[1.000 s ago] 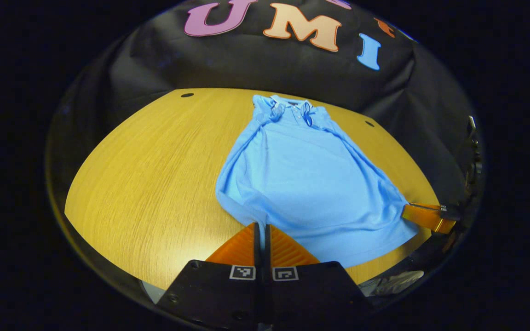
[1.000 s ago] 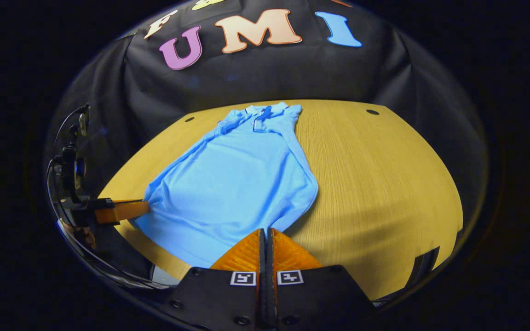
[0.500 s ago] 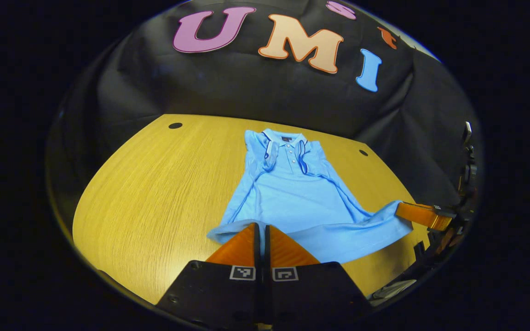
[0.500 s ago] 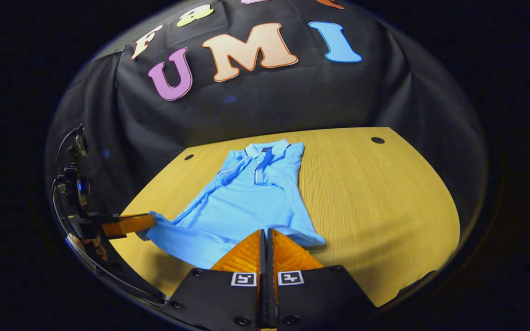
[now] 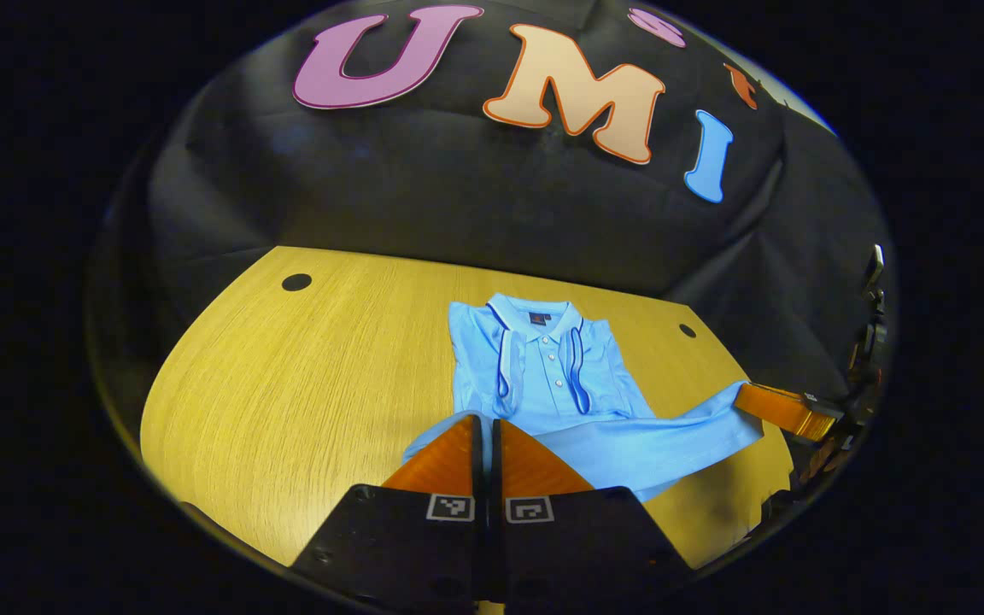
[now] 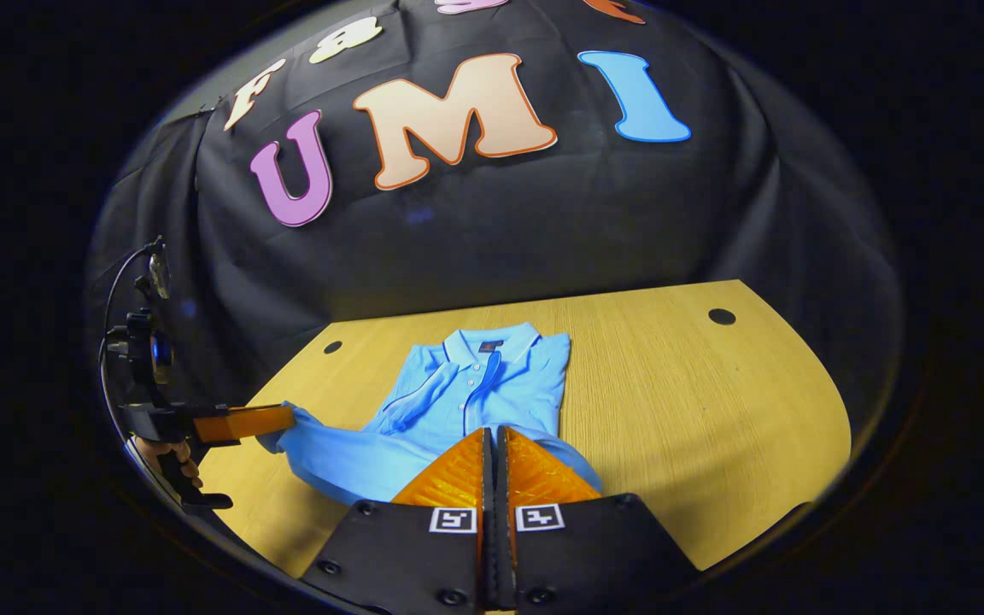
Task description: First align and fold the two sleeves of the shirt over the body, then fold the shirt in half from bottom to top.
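A light blue polo shirt (image 5: 543, 376) lies collar-away on the wooden table (image 5: 287, 384), both sleeves folded in over its chest. Its bottom hem is lifted off the table and hangs stretched between the two grippers. My left gripper (image 5: 483, 420) is shut on the hem's left corner. At the far right of the left gripper view, the right gripper (image 5: 748, 400) pinches the other corner. In the right gripper view, the shirt (image 6: 492, 380) runs from the collar down to my right gripper (image 6: 494, 431), shut on the hem. There the left gripper (image 6: 285, 418), held by a hand, grips the hem at the left.
The table (image 6: 714, 410) has small dark holes near its far corners (image 5: 296, 282) (image 5: 688, 330) (image 6: 722, 316). Black cloth hangs close behind the table's far edge. Bare wood lies on both sides of the shirt.
Both grippers have risen and moved toward the collar, carrying the hem with them. The shirt's lower half has come up off the table and now covers much of the body.
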The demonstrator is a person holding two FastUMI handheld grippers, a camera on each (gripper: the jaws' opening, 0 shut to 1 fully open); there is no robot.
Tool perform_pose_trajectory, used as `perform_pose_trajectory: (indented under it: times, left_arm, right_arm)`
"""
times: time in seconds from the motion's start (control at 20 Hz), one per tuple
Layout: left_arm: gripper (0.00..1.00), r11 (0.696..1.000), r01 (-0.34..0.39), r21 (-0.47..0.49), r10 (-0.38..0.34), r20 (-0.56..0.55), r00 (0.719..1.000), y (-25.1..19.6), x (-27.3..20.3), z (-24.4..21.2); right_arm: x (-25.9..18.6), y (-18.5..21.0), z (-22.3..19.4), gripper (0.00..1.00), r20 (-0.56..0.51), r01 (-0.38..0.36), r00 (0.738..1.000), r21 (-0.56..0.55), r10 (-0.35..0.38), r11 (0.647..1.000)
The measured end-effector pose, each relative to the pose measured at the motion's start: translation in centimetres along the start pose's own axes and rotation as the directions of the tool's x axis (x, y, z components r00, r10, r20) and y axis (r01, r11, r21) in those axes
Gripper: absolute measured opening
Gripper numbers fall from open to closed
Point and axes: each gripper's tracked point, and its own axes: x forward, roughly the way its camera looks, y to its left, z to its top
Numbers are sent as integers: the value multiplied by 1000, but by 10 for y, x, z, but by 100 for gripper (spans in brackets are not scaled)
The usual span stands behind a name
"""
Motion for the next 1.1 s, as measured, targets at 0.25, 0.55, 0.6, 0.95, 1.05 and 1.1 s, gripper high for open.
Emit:
perform_pose_trajectory:
  times: [0.25,0.55,0.6,0.95,1.05,1.1]
  left_arm:
    - [0,1000,10,27,-10,8,1000,8,51,35]
    - [0,998,22,66,-24,35,999,17,112,73]
    - [0,998,29,62,-31,34,999,17,122,77]
    - [0,994,25,109,-28,20,999,32,189,68]
    - [0,990,-7,139,7,1,1000,43,199,60]
    - [2,991,-18,133,18,5,1000,46,201,60]
  right_arm:
    - [51,-15,31,2,31,38,999,11,-38,999]
    - [118,-37,54,0,48,106,993,23,-107,994]
    - [129,-41,55,2,51,124,991,28,-126,992]
    - [202,-73,29,2,21,267,963,19,-268,963]
    - [202,-75,24,10,17,294,956,21,-294,956]
    - [202,-73,24,32,20,295,955,13,-296,955]
